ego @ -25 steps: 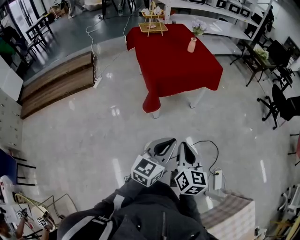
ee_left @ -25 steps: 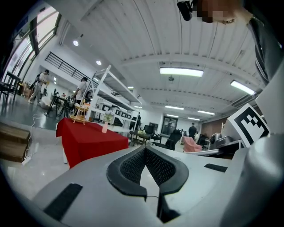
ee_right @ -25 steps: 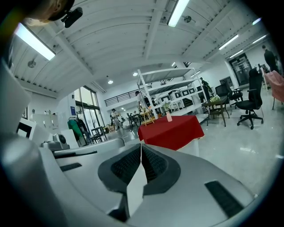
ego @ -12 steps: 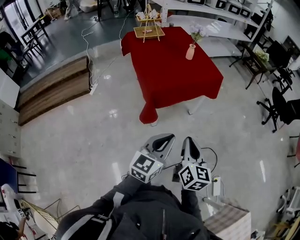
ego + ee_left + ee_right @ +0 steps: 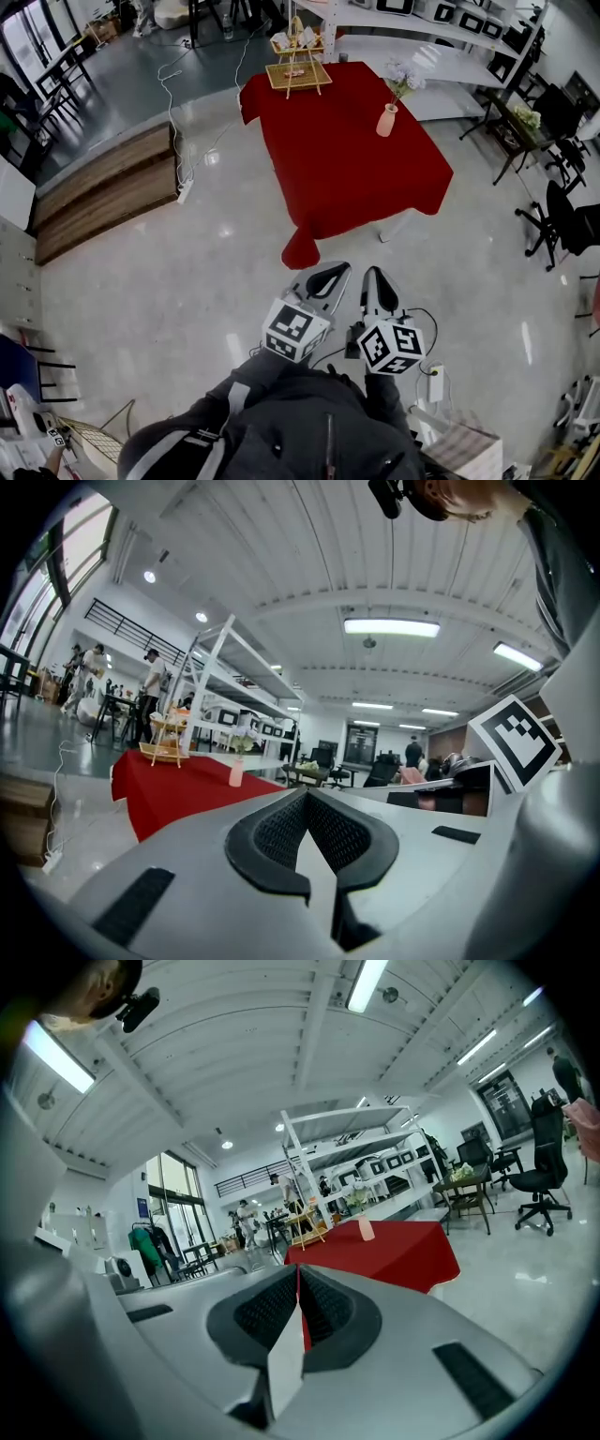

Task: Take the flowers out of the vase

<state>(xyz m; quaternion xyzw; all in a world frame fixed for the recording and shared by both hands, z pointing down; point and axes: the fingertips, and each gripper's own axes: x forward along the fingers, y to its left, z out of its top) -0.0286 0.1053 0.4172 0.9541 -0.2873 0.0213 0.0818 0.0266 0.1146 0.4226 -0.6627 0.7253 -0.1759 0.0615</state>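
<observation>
Vase: a pale pink vase (image 5: 386,120) stands upright on the counter (image 5: 347,164), near the far right edge as the head view shows it; its long axis is vertical and the mouth points up.
Flowers: the pale flowers (image 5: 403,82) are in the vase; the stems rise out of the mouth and the heads are at the top, leaning a little away from the camera.
Counter: it is covered with a red cloth (image 5: 319,206) that hangs down over the edges; a wooden tiered stand (image 5: 298,67) is at its far end, well apart from the vase.
Left hand-held gripper (image 5: 305,794): the jaws are fully together, tip against tip, with nothing between them; it points level toward the counter and touches nothing.
Right hand-held gripper (image 5: 298,1269): the jaws meet at the tips and are empty; it points toward the counter, just beside the left one.
Relation: both are above the pale floor (image 5: 187,281), well apart from the vase and the flowers.
</observation>
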